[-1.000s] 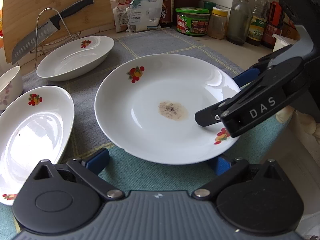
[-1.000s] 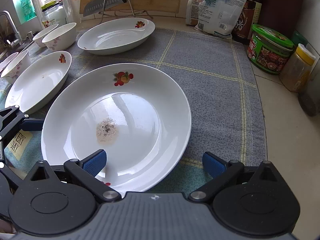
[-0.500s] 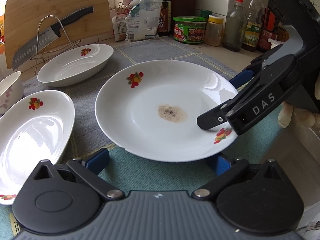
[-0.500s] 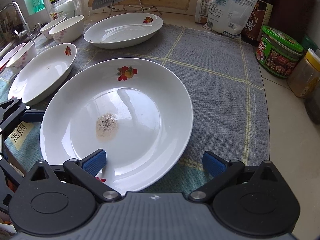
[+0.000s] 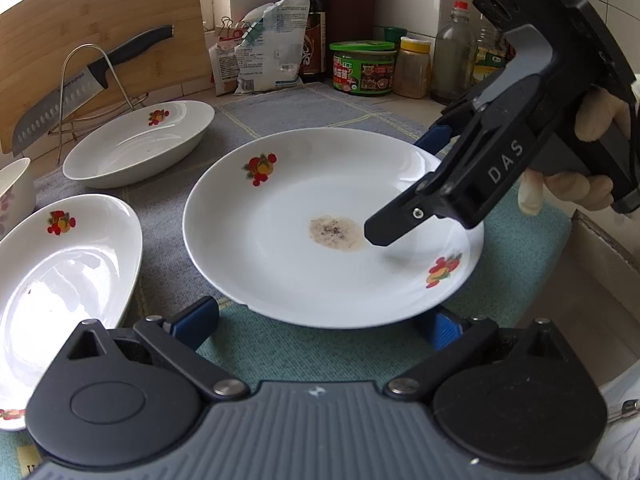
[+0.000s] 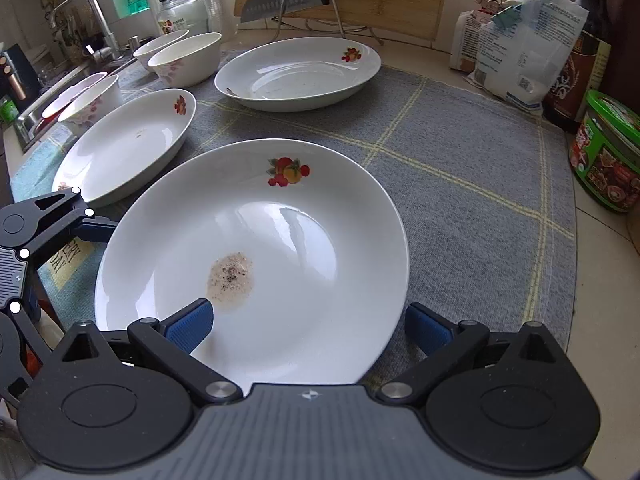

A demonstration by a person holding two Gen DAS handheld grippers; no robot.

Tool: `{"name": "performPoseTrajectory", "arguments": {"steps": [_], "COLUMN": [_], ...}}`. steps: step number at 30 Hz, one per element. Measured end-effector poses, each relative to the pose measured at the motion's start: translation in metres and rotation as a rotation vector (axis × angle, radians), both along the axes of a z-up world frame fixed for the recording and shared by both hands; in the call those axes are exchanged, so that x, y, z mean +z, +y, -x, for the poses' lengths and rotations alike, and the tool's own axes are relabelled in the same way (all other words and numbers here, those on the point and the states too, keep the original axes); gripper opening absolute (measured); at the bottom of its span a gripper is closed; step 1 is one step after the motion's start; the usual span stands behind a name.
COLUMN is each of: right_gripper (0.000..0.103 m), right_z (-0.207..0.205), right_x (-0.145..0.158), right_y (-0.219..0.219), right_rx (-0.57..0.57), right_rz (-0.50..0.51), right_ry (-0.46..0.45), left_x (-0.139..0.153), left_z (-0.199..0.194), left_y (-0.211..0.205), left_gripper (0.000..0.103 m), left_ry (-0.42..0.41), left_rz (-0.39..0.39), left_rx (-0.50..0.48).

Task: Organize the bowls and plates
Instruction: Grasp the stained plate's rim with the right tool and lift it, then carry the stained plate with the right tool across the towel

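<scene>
Straddling the near rim of a round white plate (image 6: 256, 248), the right gripper (image 6: 308, 326) holds its blue fingers (image 6: 190, 326) wide apart, one over the plate's soiled well, the other off its edge above the grey mat (image 6: 460, 184). The plate seems to ride slightly lifted above the bench, though what carries it cannot be told. The left gripper (image 5: 320, 322), fingers equally spread, faces the opposite rim, one finger just before the edge, the other tucked under it. Beyond the fingertips lie two oval dishes (image 6: 124, 148), with bowls (image 6: 186, 60) farther off by the sink. A steady lift likely needs level hands and a rim seated deep between the pads before closing.
</scene>
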State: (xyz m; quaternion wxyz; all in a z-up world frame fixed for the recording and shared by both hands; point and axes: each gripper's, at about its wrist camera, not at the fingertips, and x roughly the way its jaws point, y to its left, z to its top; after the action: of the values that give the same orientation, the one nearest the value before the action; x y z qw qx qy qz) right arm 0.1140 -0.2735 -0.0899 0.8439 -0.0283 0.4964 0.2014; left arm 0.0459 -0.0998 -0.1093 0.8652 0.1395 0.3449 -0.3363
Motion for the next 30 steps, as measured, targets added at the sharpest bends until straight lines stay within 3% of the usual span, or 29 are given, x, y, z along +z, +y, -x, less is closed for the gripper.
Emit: {"name": "performPoseTrajectory", "arguments": {"steps": [10,30], "right_gripper": [0.103,0.103], "right_z": [-0.029,-0.045], "right_x": [-0.001,-0.002], "right_y": [0.002,-0.004], "right_rx": [0.126,0.185], "right_rz": [-0.054,-0.134], "right_ry": [0.021,0.044], "left_x": [0.001,0.003], "left_z": [-0.003,-0.002], "left_y": [-0.002,-0.007], "left_gripper": [0.103,0.103], "left_ry": [-0.005,-0.038], "left_rz": [-0.011,-0.045], "left_rx": [-0.032,-0.069]}}
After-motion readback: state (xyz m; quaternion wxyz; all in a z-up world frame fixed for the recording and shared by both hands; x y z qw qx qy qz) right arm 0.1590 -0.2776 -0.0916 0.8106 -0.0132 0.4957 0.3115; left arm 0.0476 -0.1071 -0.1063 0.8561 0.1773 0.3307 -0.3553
